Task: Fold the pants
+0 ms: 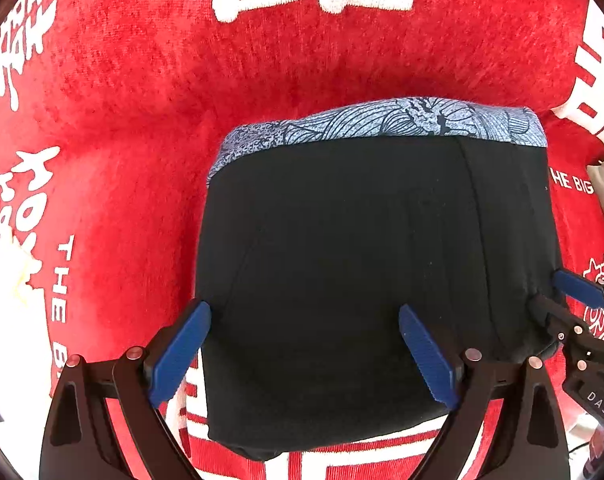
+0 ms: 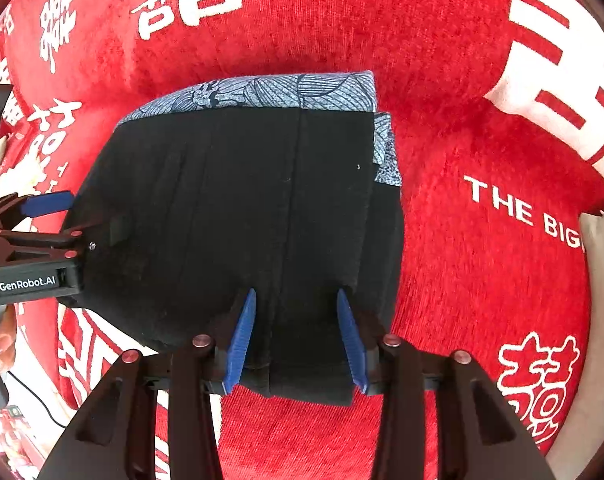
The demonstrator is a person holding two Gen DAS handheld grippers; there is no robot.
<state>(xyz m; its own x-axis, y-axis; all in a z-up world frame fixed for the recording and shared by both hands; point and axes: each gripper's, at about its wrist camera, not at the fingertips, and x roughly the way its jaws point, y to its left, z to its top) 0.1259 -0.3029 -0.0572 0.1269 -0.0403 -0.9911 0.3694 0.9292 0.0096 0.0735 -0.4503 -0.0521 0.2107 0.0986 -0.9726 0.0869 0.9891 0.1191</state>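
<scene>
Left gripper (image 1: 304, 354) with blue ribbed pads spread wide, hovering over the near left part of the folded black fabric pants (image 1: 366, 264), gripping nothing; right gripper (image 2: 297, 340) parted too, somewhat narrower, straddling the near edge of the same bundle, nothing pinched; pants folded into a compact square with a blue-grey patterned waistband (image 1: 382, 120) along the far edge, lying on a red plush blanket with white lettering (image 1: 141, 80); pale cushion (image 2: 600, 280) off at the right.
</scene>
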